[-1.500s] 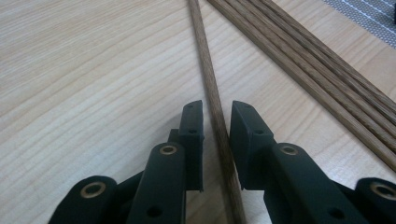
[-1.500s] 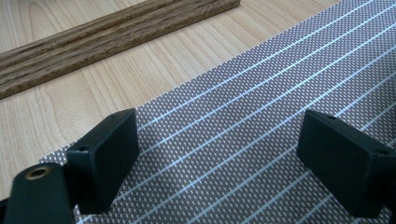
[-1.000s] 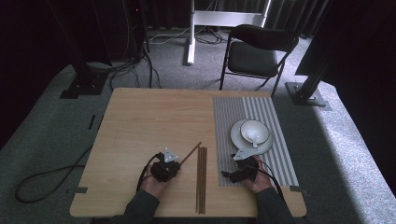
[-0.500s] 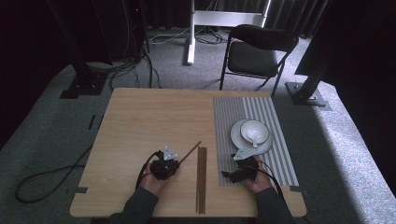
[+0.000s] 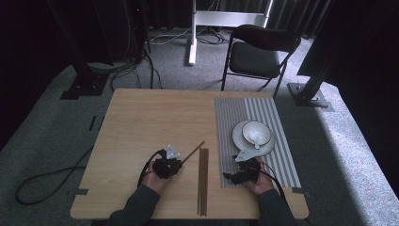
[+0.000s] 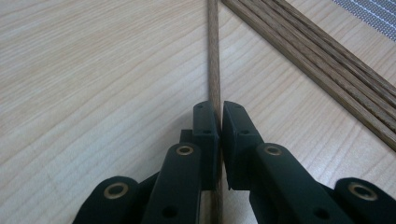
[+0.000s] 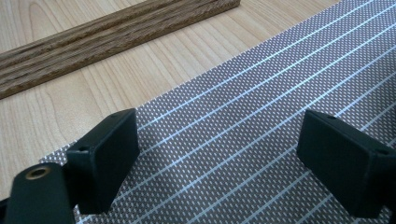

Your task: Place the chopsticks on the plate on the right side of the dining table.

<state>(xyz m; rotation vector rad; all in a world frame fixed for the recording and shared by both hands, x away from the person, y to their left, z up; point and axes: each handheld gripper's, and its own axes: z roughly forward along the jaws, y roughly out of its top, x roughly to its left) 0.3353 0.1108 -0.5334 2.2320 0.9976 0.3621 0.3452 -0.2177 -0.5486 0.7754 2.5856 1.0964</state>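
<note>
A single brown chopstick (image 5: 194, 152) (image 6: 214, 56) lies slanted on the wooden table, and my left gripper (image 5: 175, 162) (image 6: 219, 122) is shut on its near end. Just to its right lies a straight bundle of several more chopsticks (image 5: 203, 181) (image 6: 317, 60) (image 7: 107, 35). My right gripper (image 5: 235, 178) (image 7: 219, 158) stands open low over the near left corner of the grey striped placemat (image 5: 277, 136) (image 7: 261, 93), with nothing between its jaws. On the mat sits a white plate (image 5: 241, 141) holding a white bowl (image 5: 263, 132) with a spoon (image 5: 254, 138) in it.
The table's near edge (image 5: 188, 217) runs just under the person's forearms. A black folding chair (image 5: 259, 52) stands beyond the far edge, and a cable (image 5: 51, 179) trails on the floor at the left.
</note>
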